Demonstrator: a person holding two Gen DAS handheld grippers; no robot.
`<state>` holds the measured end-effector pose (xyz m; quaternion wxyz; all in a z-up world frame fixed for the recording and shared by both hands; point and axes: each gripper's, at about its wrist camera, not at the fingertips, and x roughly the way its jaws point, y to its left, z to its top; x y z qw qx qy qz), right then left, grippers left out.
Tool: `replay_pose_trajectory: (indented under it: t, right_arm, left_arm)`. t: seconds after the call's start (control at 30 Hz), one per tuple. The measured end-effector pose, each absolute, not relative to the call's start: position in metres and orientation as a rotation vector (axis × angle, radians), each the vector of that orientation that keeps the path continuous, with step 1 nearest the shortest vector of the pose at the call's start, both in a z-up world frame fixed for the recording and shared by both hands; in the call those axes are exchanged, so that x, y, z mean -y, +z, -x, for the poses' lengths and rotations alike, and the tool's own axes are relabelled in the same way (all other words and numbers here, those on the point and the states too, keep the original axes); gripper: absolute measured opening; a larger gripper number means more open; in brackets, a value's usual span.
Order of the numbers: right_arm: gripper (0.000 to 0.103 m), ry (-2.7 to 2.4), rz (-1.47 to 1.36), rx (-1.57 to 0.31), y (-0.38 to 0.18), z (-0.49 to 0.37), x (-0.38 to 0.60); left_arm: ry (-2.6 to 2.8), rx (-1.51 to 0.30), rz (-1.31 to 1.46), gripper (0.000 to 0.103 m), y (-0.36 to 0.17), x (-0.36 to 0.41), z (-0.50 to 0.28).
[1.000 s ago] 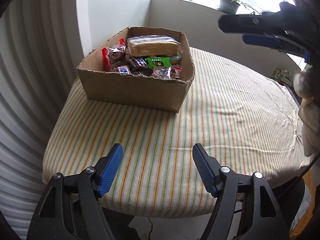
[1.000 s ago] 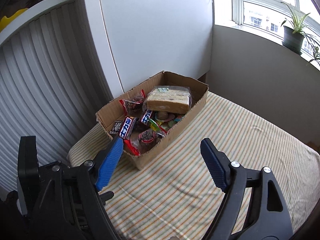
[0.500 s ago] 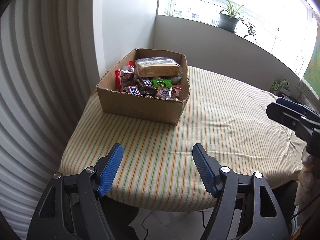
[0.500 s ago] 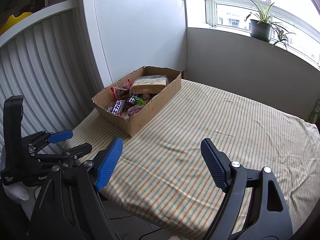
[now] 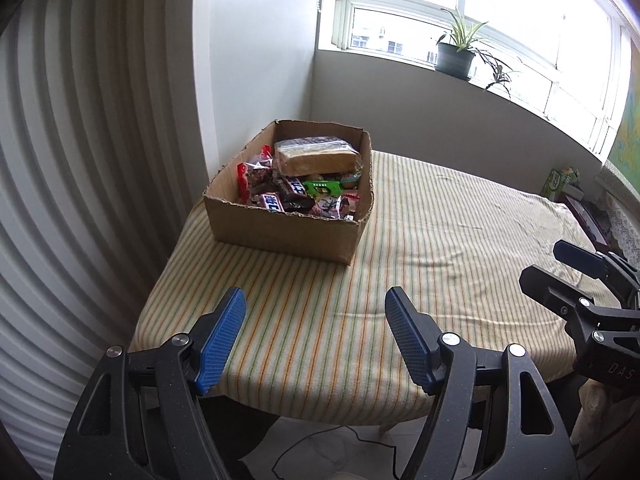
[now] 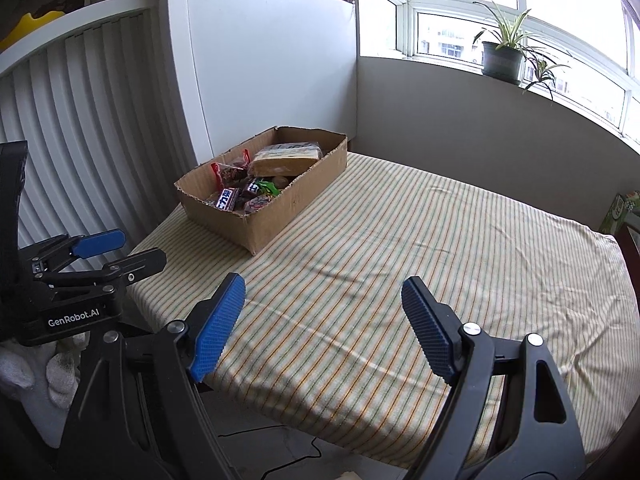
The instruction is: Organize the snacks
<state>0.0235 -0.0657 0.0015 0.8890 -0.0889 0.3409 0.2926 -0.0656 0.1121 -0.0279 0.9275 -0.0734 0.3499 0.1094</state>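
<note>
Striped cloth covers the table (image 5: 460, 240), which fills the middle of both views and is bare apart from one thing. Toward the upper left of the frame in each view, at the table's far corner by the white wall, stands the cardboard box (image 5: 280, 232), open-topped and full. Inside it the snacks (image 5: 304, 192) lie heaped: a wrapped loaf-like block (image 5: 316, 158) on top at the back, and smaller bright wrappers in red, green and dark tones in front of it. On the sill at the upper right sits a potted plant (image 5: 456, 58).

At the bottom of the left wrist view, the left gripper (image 5: 316, 336) hangs over the table's near edge, jaws spread wide with nothing between them. The right gripper (image 6: 324, 328) is the same in its own view: released, empty, well apart from the box.

No loose snack shows anywhere on the cloth, so the sorting appears done, or else not yet started. If more is wanted, the next move calls for carrying a gripper up the frame to the box and closing on a single wrapper without snagging the cardboard wall.
</note>
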Motion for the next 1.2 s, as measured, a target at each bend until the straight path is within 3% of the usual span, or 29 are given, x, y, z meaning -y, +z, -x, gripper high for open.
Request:
replay_pose_trajectory:
  t: [1.2]
  right_arm:
    - [0.083, 0.593, 0.160, -0.716, 0.000, -0.026, 0.072]
  left_arm:
    - [0.245, -0.718, 0.149, 0.072, -0.022, -0.102, 0.063]
